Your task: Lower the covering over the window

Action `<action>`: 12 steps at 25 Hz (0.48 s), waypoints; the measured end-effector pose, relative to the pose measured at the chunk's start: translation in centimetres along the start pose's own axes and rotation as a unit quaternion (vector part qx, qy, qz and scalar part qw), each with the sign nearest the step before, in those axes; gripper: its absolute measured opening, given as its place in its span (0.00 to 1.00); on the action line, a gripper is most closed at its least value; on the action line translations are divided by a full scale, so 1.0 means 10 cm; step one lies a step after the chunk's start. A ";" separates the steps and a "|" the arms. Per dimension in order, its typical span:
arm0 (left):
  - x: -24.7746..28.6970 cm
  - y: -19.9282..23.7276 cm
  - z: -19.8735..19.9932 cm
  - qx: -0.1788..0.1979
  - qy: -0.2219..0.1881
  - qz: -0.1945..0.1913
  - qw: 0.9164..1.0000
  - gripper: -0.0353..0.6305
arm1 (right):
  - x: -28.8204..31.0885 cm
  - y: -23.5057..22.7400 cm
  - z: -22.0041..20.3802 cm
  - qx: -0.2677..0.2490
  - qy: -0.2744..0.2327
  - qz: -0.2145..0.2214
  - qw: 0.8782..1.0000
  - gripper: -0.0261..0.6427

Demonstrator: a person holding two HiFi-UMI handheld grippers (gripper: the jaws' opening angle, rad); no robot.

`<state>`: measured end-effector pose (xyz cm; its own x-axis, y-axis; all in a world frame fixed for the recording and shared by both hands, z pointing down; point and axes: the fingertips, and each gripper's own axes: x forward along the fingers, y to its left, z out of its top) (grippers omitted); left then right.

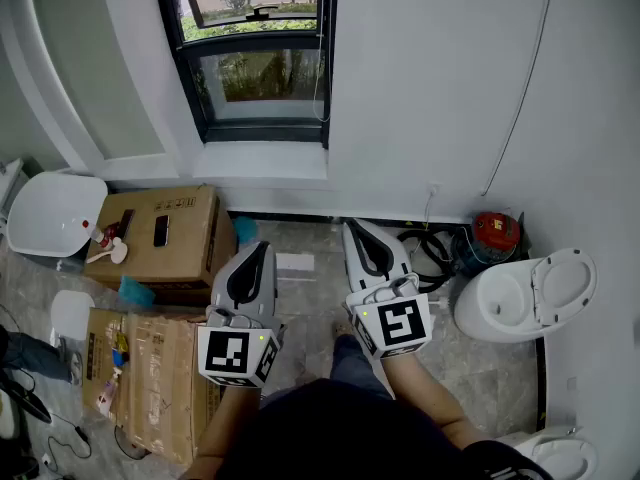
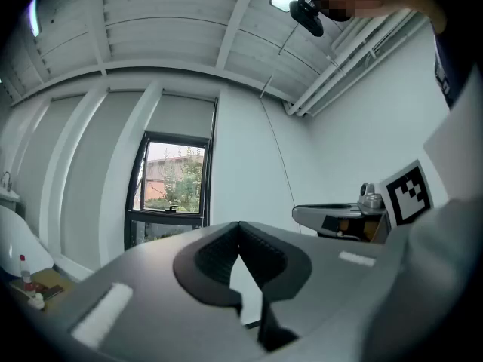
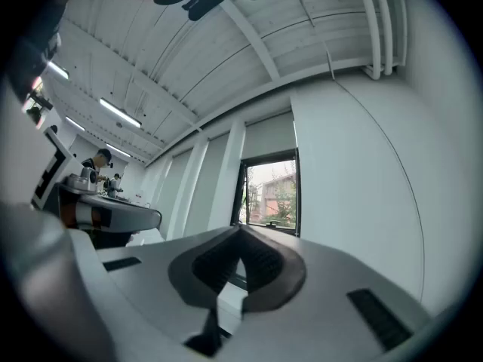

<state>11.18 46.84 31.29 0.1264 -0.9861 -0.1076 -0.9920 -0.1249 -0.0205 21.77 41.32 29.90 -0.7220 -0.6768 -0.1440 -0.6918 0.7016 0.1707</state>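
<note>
The left tool [image 2: 240, 225] was closed, its ribbed black pads meeting at the tips with nothing between them. The right tool [image 3: 241, 228] was closed the same way and also empty. Both had smooth grey shells and pointed at the window [image 1: 255, 53], which stood ahead of them in a dark rectangular frame above a flat white sill [image 1: 262, 160].

The covering [image 2: 181, 115], a plain pale grey blind, hung over only the upper part of the window, well above and ahead of the tools. The glass below it was bare and showed trees. A thin cord [image 1: 318, 48] ran down the frame's side nearer the right tool.

Left of the left tool [image 1: 258, 253] sat a closed brown cardboard box [image 1: 190, 253] with a dark slab-shaped object [image 1: 160, 230] lying on its lid. A second box [image 1: 150, 378] lay nearer the person.

Right of the right tool [image 1: 352, 230] were looped black cables [image 1: 425, 253], a round red object [image 1: 496, 233] and a glossy white toilet [image 1: 520, 293].
</note>
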 end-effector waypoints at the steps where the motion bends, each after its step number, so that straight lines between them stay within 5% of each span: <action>1: 0.07 -0.01 -0.02 -0.001 0.000 0.001 1.000 0.07 | 0.03 -0.07 -0.04 0.002 0.001 -0.002 1.000 0.06; 12: 1.22 0.03 -0.31 -0.009 0.020 0.017 1.000 0.07 | 0.70 -1.00 -0.51 0.038 -0.001 -0.006 0.999 0.06</action>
<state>12.46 34.40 33.05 0.0923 -0.9933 -0.0688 -0.9957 -0.0926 0.0013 23.69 28.40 32.10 -0.7135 -0.6849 -0.1477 -0.6995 0.7085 0.0938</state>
